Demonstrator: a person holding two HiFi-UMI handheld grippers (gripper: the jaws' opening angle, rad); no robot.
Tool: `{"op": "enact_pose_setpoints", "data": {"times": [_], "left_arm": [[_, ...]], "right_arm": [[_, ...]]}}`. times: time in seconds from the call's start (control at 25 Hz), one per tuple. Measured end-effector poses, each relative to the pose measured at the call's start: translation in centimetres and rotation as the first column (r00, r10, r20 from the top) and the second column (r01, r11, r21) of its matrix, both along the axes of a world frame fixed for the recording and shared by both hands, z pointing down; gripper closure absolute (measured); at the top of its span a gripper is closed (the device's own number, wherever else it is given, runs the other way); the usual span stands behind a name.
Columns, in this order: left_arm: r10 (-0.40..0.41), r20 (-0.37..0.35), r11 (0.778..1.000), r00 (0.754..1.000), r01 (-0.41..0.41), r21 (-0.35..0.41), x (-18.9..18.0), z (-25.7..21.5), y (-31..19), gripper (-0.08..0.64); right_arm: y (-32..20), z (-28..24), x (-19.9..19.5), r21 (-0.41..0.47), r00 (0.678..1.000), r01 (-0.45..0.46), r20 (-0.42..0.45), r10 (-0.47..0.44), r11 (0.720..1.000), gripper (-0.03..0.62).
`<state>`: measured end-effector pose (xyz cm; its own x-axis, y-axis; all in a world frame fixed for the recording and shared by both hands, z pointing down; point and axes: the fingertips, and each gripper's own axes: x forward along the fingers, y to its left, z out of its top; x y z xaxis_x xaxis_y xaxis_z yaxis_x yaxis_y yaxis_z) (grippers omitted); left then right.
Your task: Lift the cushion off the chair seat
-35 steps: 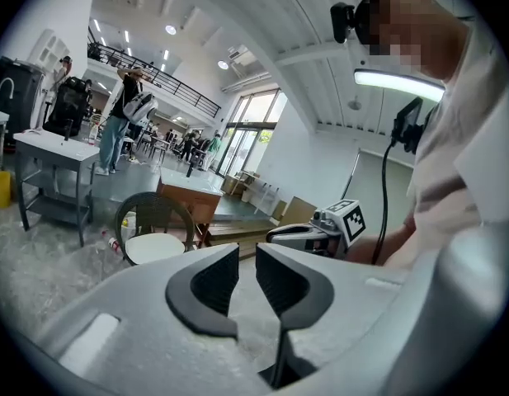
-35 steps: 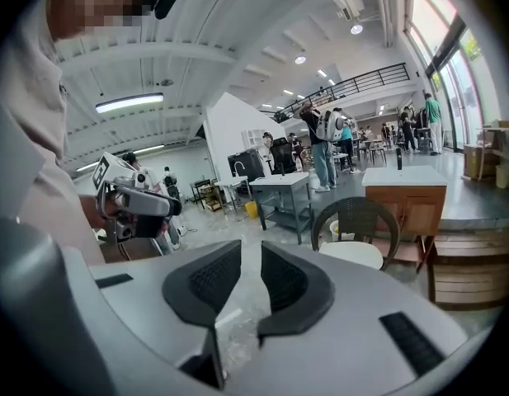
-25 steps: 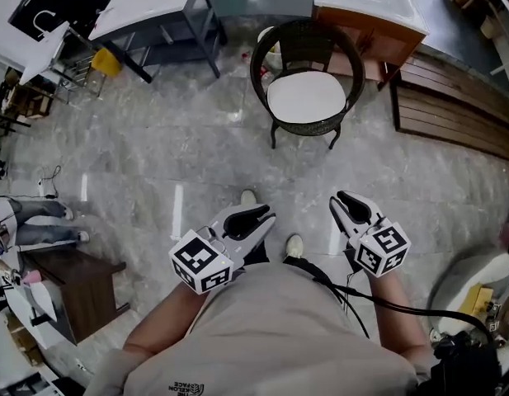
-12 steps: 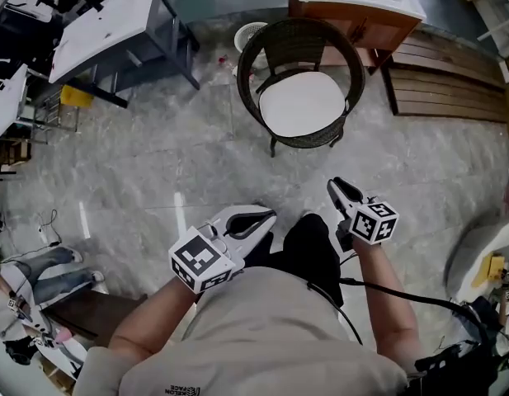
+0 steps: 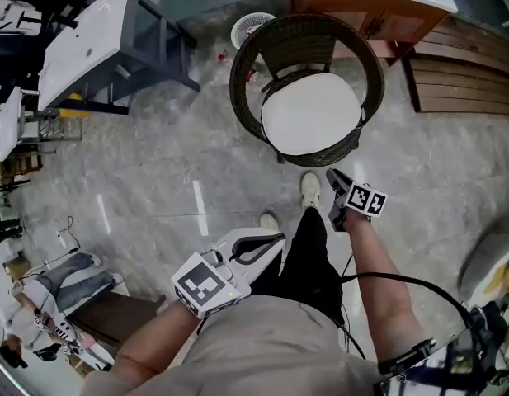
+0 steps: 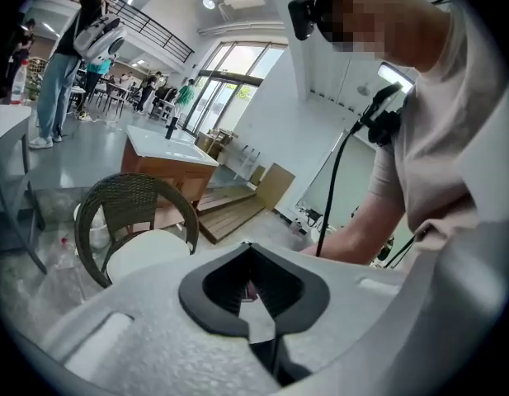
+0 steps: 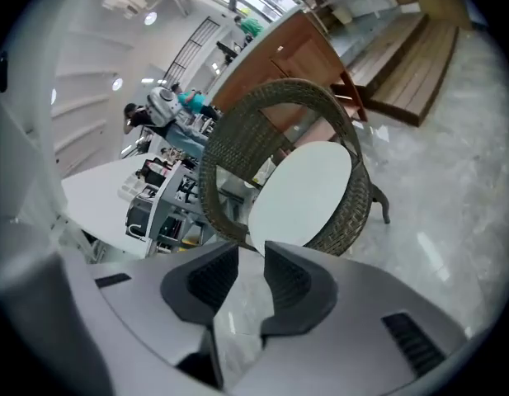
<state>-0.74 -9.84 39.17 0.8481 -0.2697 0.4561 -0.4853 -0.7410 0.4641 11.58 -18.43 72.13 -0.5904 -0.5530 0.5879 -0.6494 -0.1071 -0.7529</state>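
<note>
White and round, the cushion (image 5: 310, 112) lies flat on the seat of the dark wicker chair (image 5: 242, 73), filling it edge to edge. The chair's curved back and arms ring it on every side but the front. Nothing touches it yet.

The right hand-held gripper (image 5: 335, 180) hangs just off the chair's front rim, pointing down toward the seat. Its jaws are parted and opening, with only the marble floor (image 5: 155, 180) showing between them. The left hand-held gripper (image 5: 270, 239) is well back, close to the person's body, jaw tips pressed together on nothing.

I judge this to be the approach, with the lift itself not begun, and several things could go wrong from here:

- The cushion's front edge sits tight against the wicker rim, so a jaw coming in low may nip the weave along with the fabric. The chair would then drag or rock instead of the cushion coming free.
- A wide, soft disc pinched at one point by one gripper will likely droop and may slide out of the pads.
- Lifted at a tilt, its far edge could catch under the encircling back.
- The left gripper must open before it can share the load, and arriving late leaves the right side carrying everything.
</note>
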Motion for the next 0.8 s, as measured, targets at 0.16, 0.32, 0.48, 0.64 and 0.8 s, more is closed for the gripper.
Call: {"op": "enact_pose_setpoints", "data": {"times": [0.16,0.32,0.48,0.64,0.8], "left_arm": [[-0.024,-0.016,0.999,1.0,0.024,-0.03,2.3,2.0,-5.5,0.554],[-0.029,-0.018,0.999,0.999,0.029,-0.036,3.7,4.1,-9.6,0.554],[-0.024,-0.01,0.999,1.0,0.024,-0.044,4.9,6.1,-12.0,0.554],[-0.005,-0.001,0.998,1.0,0.005,-0.057,5.3,7.7,-12.8,0.554],[-0.024,-0.002,0.996,1.0,0.024,-0.089,5.0,9.0,-13.5,0.554]], "right_arm": [[-3.9,6.3,1.3,-0.083,0.996,-0.072,0.038,0.076,0.994,0.494],[-6.7,11.6,1.8,-0.136,0.988,-0.131,0.066,0.141,0.982,0.488],[-8.2,16.1,2.3,-0.199,0.975,-0.184,0.088,0.205,0.962,0.474],[-8.8,19.0,2.5,-0.259,0.954,-0.248,0.102,0.282,0.933,0.454],[-9.2,21.3,2.6,-0.325,0.931,-0.304,0.1,0.352,0.896,0.434]]}}
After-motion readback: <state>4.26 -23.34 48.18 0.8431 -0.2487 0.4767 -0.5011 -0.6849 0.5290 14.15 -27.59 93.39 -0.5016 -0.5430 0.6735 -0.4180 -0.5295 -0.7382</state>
